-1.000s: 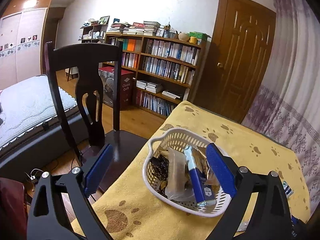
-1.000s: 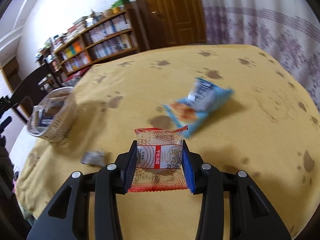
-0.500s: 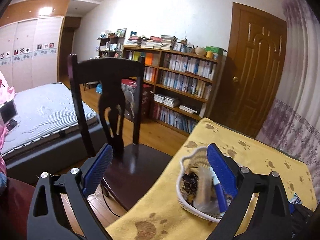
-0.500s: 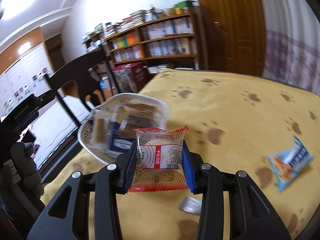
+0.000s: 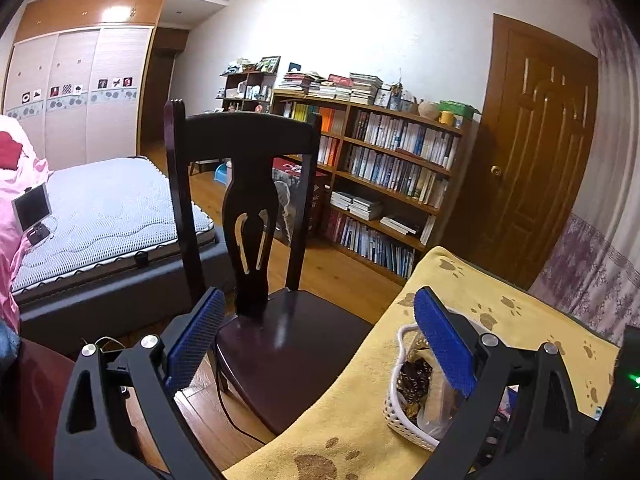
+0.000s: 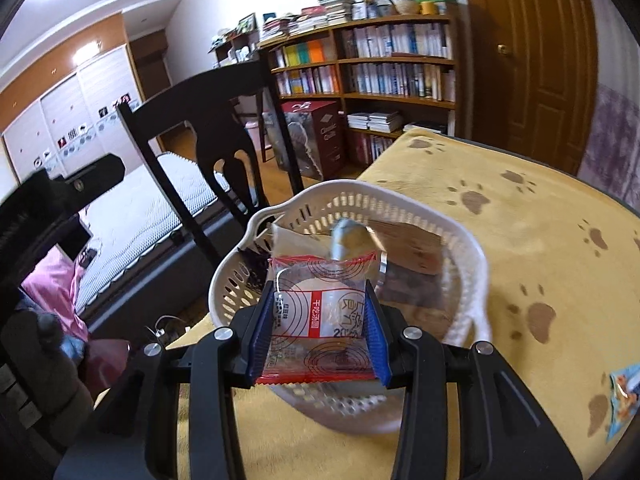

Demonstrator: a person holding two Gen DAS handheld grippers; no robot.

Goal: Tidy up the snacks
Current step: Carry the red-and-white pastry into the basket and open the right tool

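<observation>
Now the right gripper (image 6: 318,330), clamped on the packet (image 6: 320,320), has reached the basket (image 6: 468,264); release low inside it. Left gripper (image 5: 320,344) is wide open, empty.

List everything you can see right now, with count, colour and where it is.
Snack packet: one, clear with red print, clamped in the right gripper over the basket.
Basket: one, white, on the table near the chair, holding several snacks.
Blue snack packet: one, on the table at the right edge.
Tablecloth: one, yellow with brown paw prints.
Chair: one, dark wood, beside the table.
Bookshelf: brown, full of books, by the door.
Bed: one, grey mattress, left.
Left gripper: black, blue pads, open, empty.
Right gripper: black, blue pads, shut on the packet.
</observation>
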